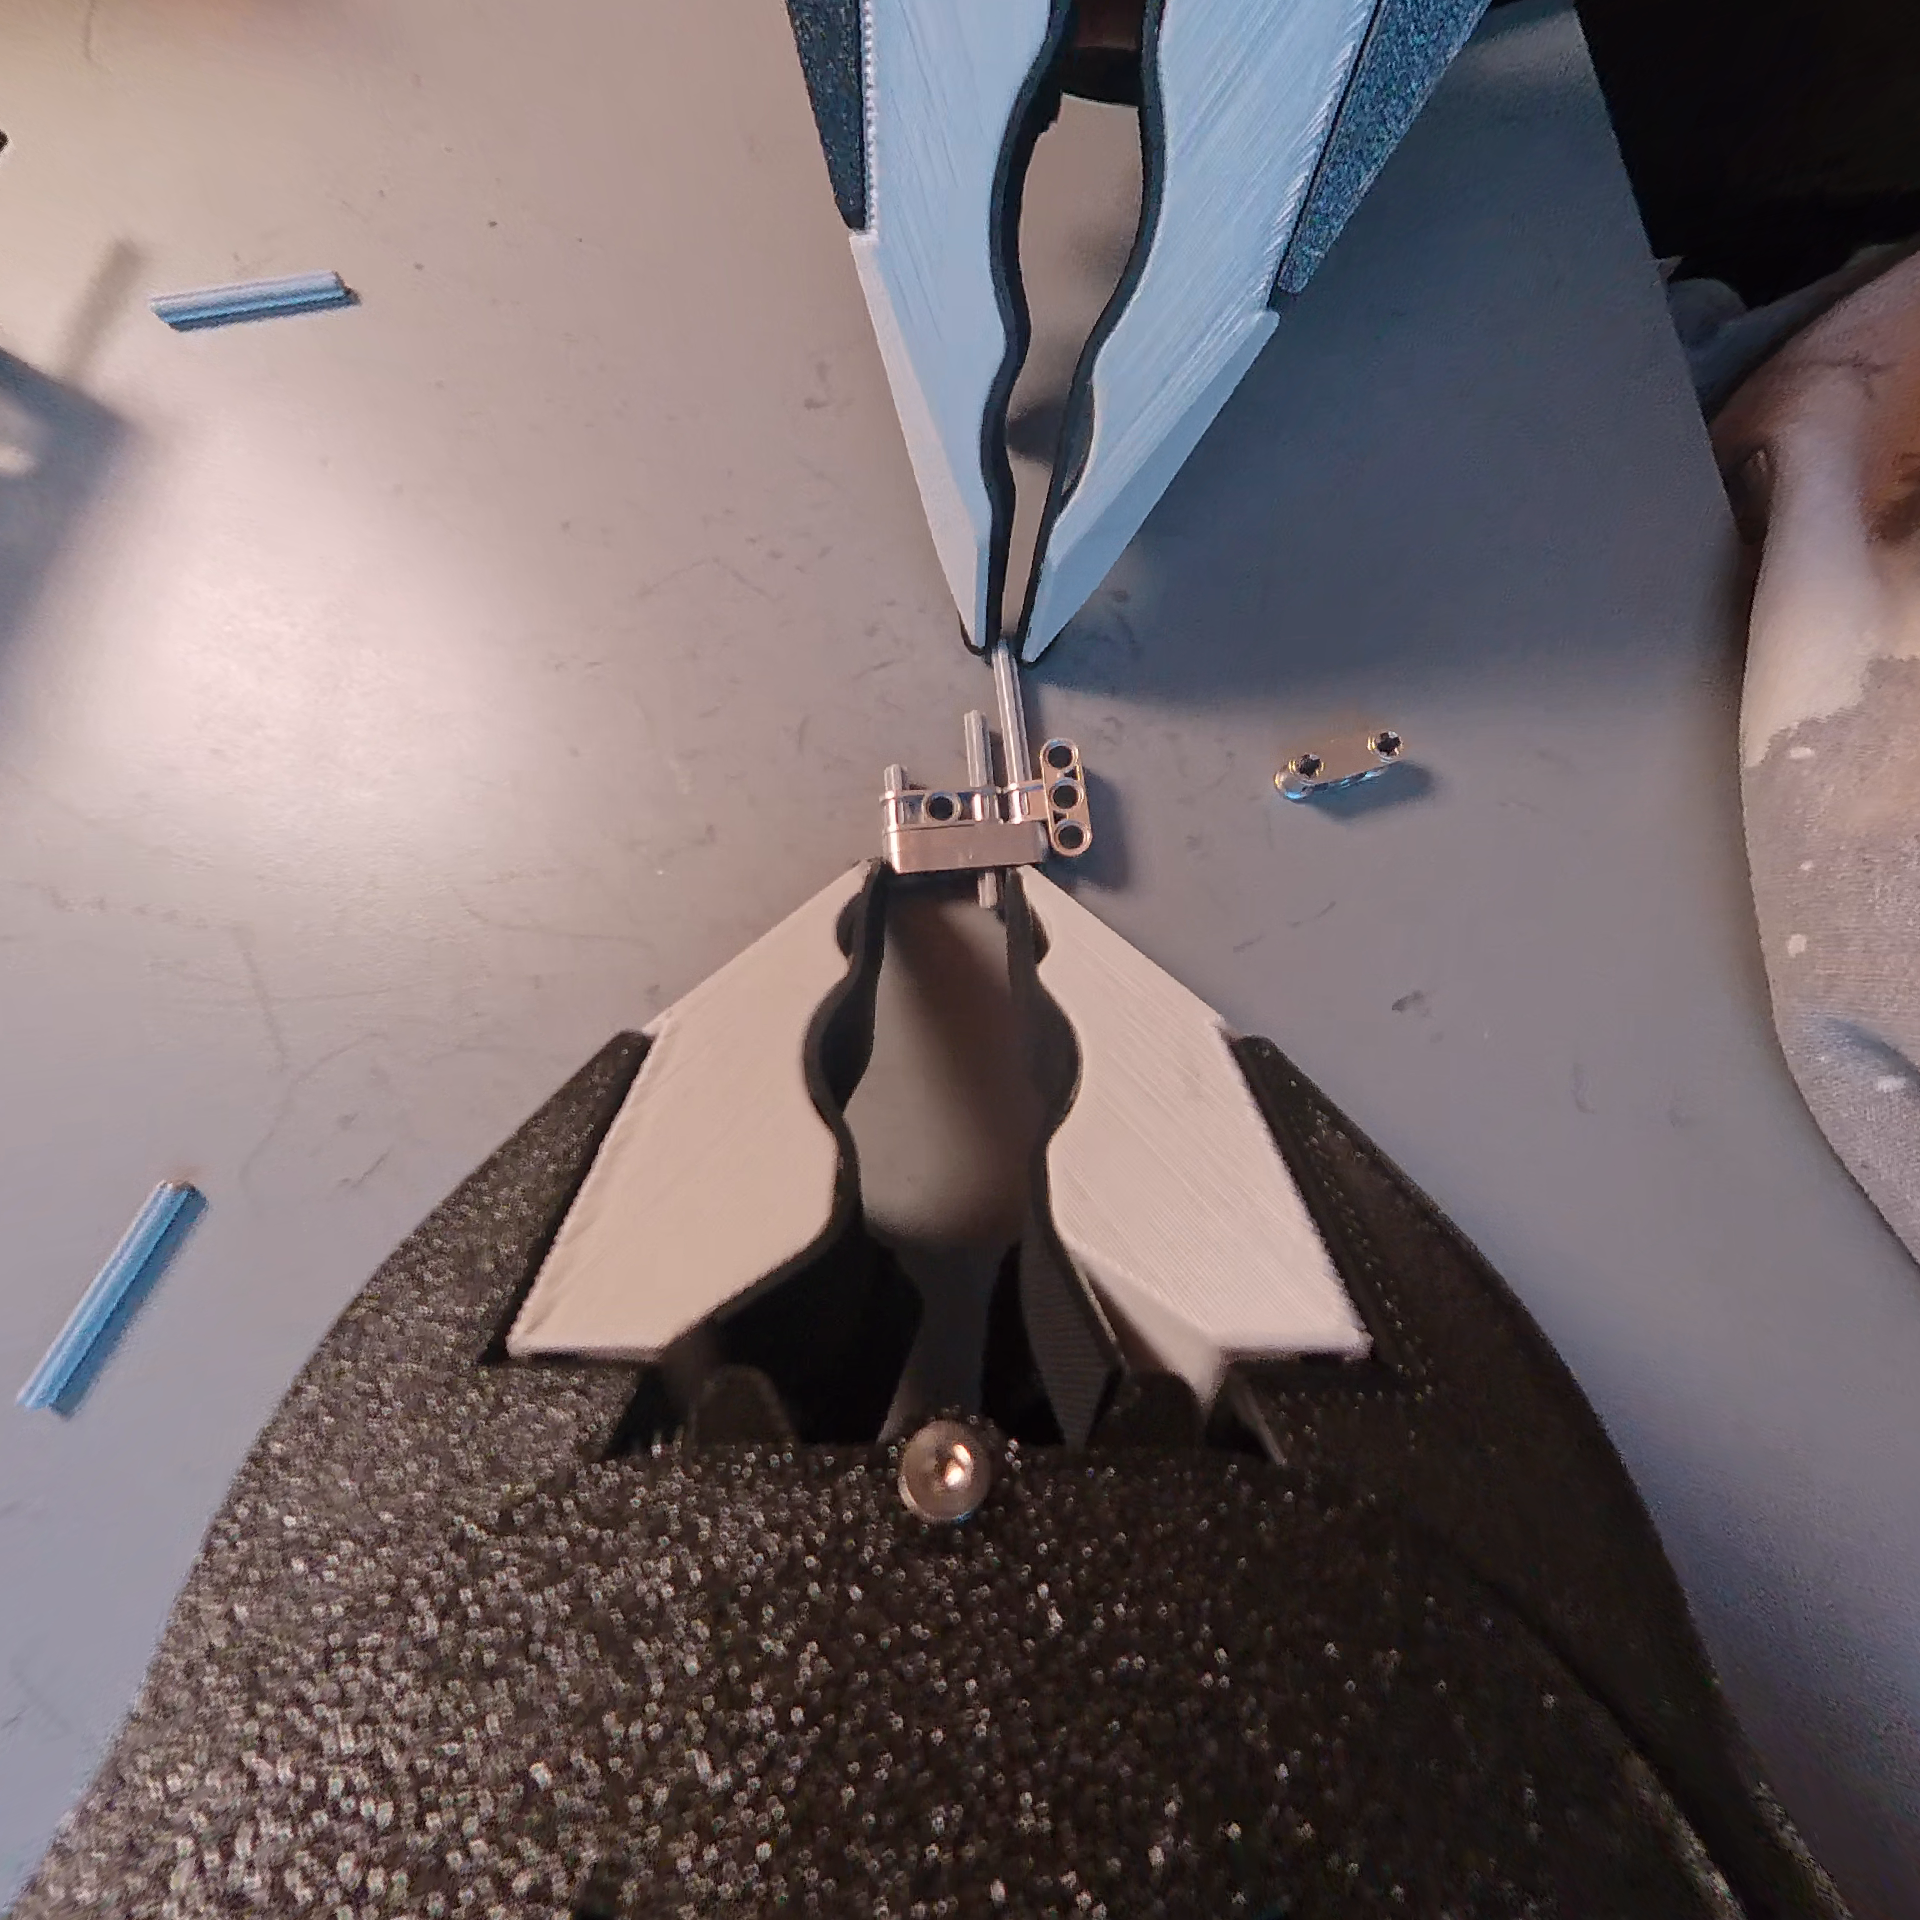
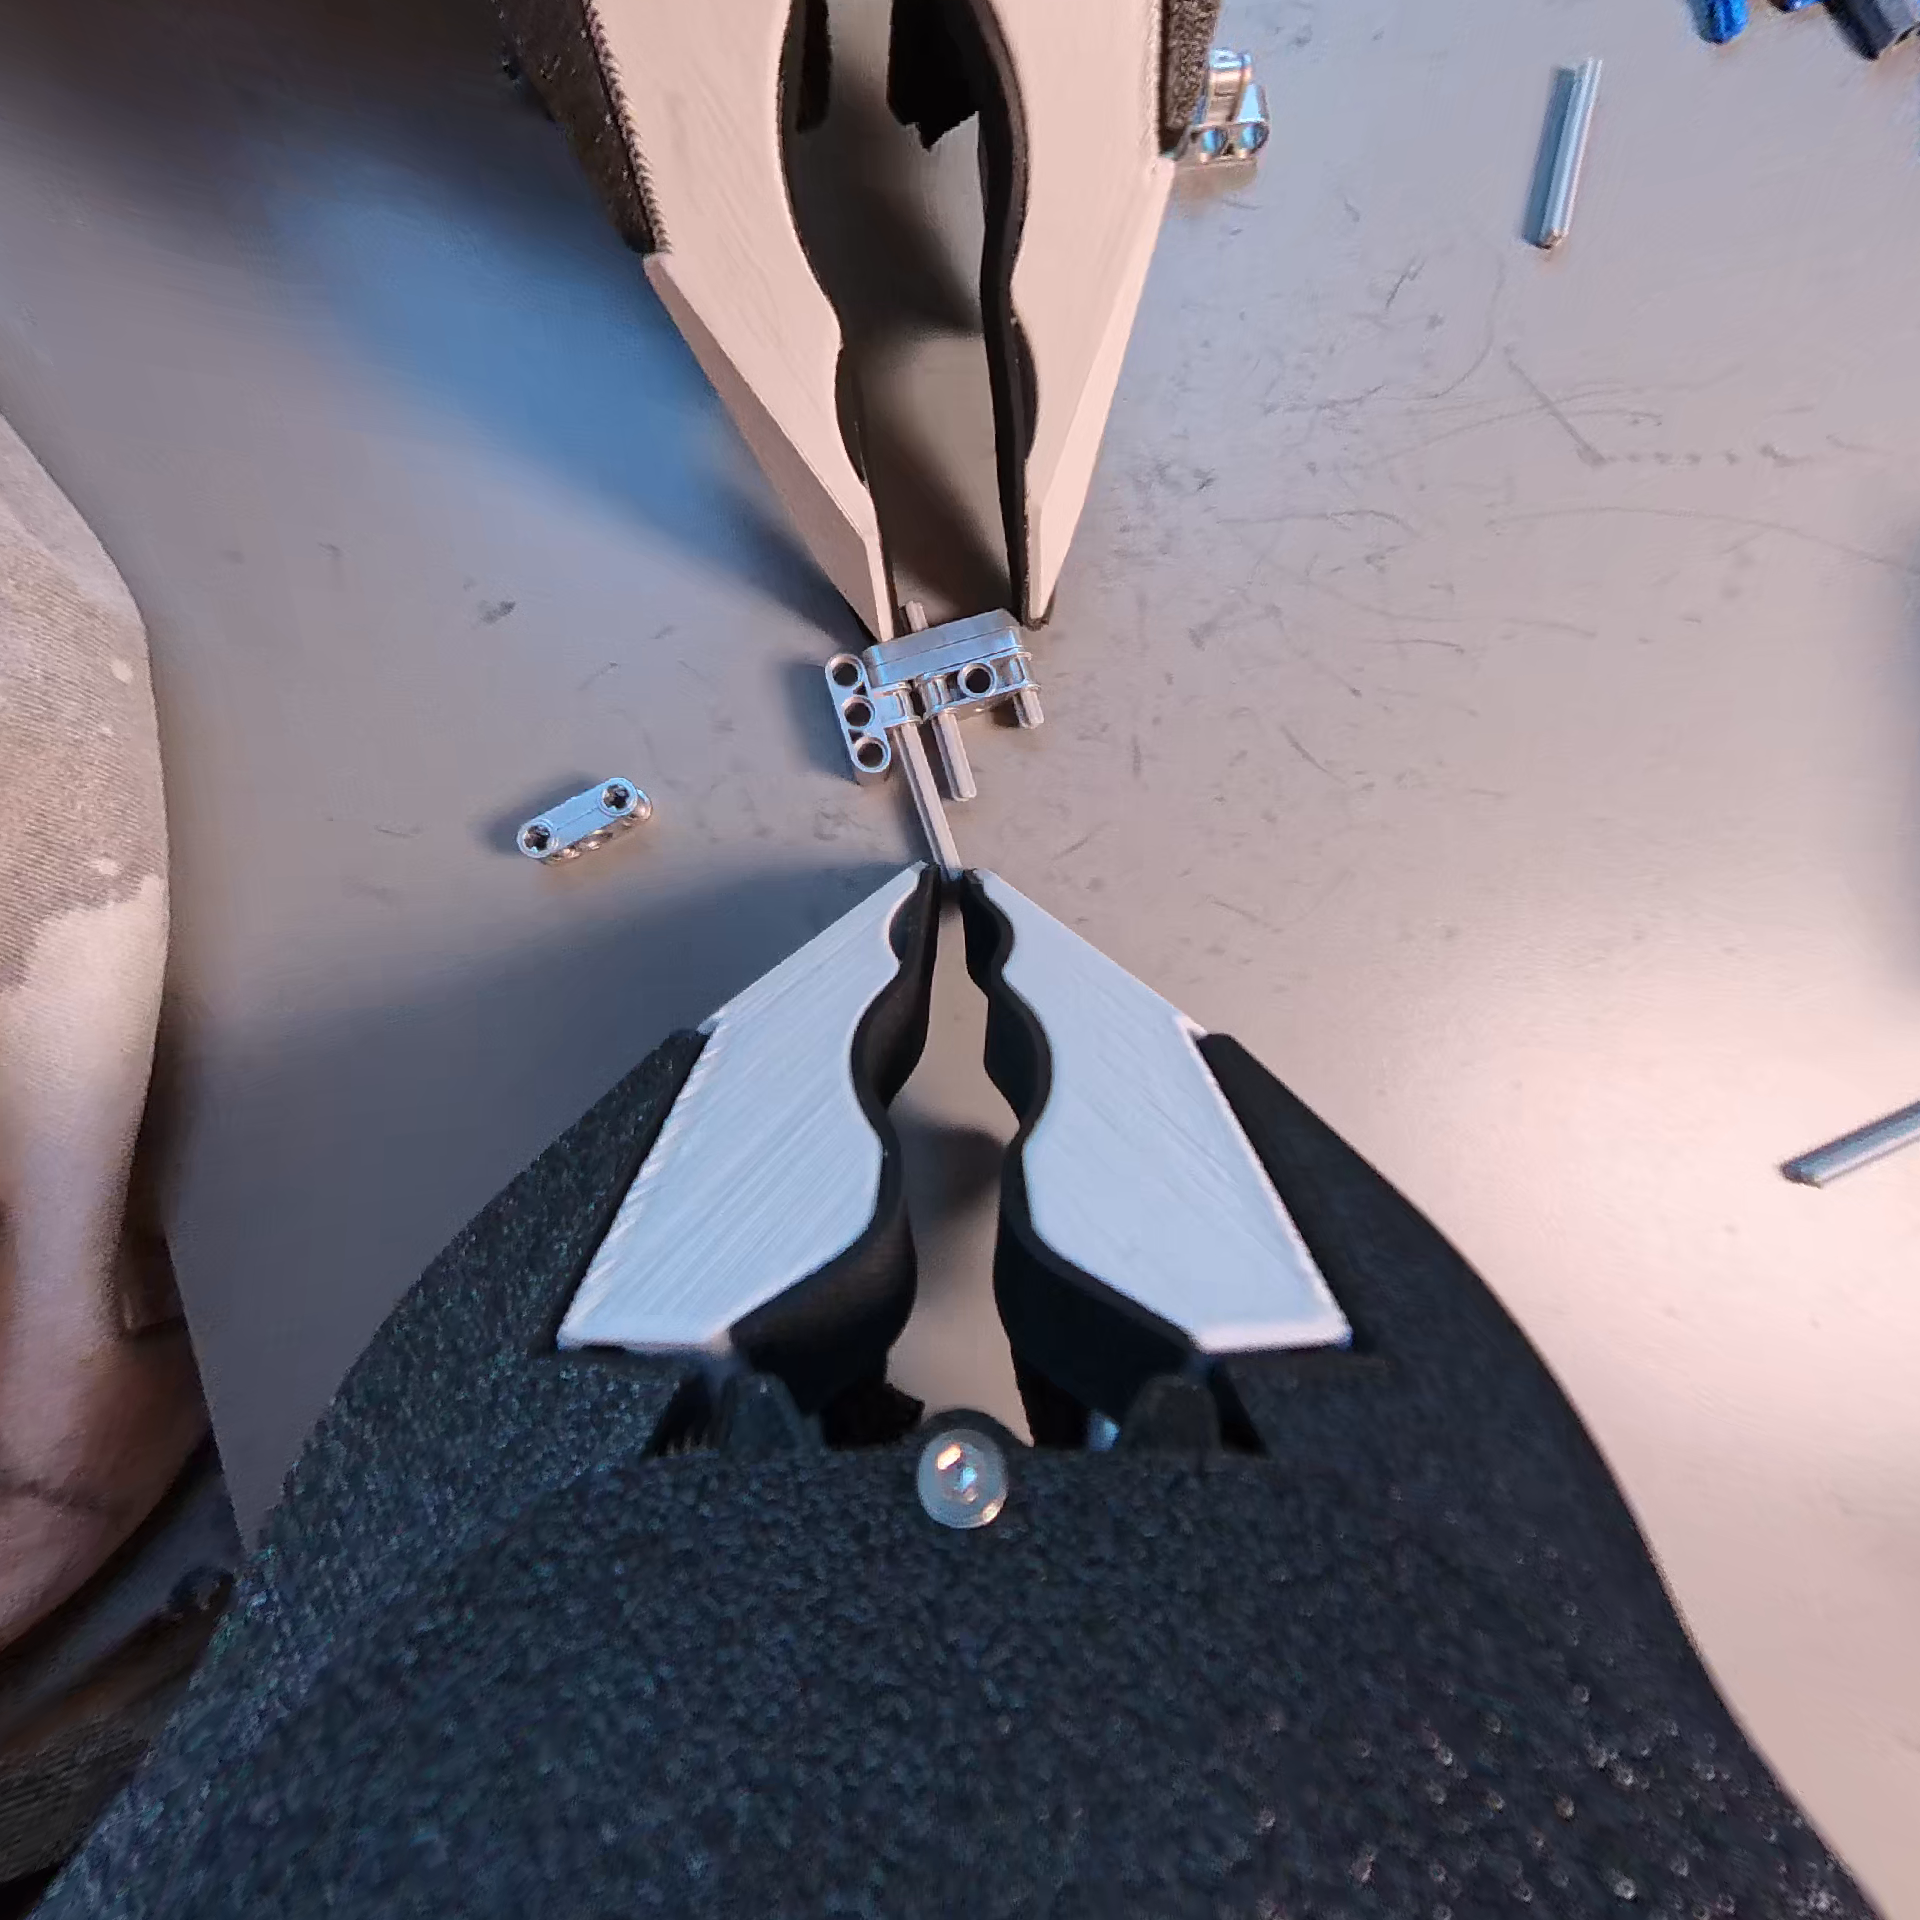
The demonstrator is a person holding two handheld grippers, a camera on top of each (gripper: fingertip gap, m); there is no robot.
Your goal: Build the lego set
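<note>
A small grey assembly (image 1: 961, 831) of holed beams with short rods through it sits just above the grey table (image 1: 468, 727). My left gripper (image 1: 945, 871) is shut on its flat block, one finger on each side. My right gripper (image 1: 1000, 649) comes in from the opposite side and is shut on the far end of a thin grey rod (image 1: 1008, 717) that runs into the assembly. In the right wrist view, my right gripper (image 2: 948, 876) pinches the rod (image 2: 928, 816), and the left gripper (image 2: 958, 621) holds the assembly (image 2: 940, 681) beyond it.
A small grey two-hole link (image 1: 1340, 771) lies loose near the assembly, and also shows in the right wrist view (image 2: 585, 821). Loose grey rods (image 1: 249, 301) (image 1: 109, 1299) (image 2: 1564, 151) lie farther out. Another small grey piece (image 2: 1231, 114) lies behind the left gripper. Grey fabric (image 1: 1829, 883) borders the table edge. Left tips to right tips: about 5 centimetres. From the left gripper's tips to the small grey piece (image 2: 1231, 114) is close to 10 centimetres.
</note>
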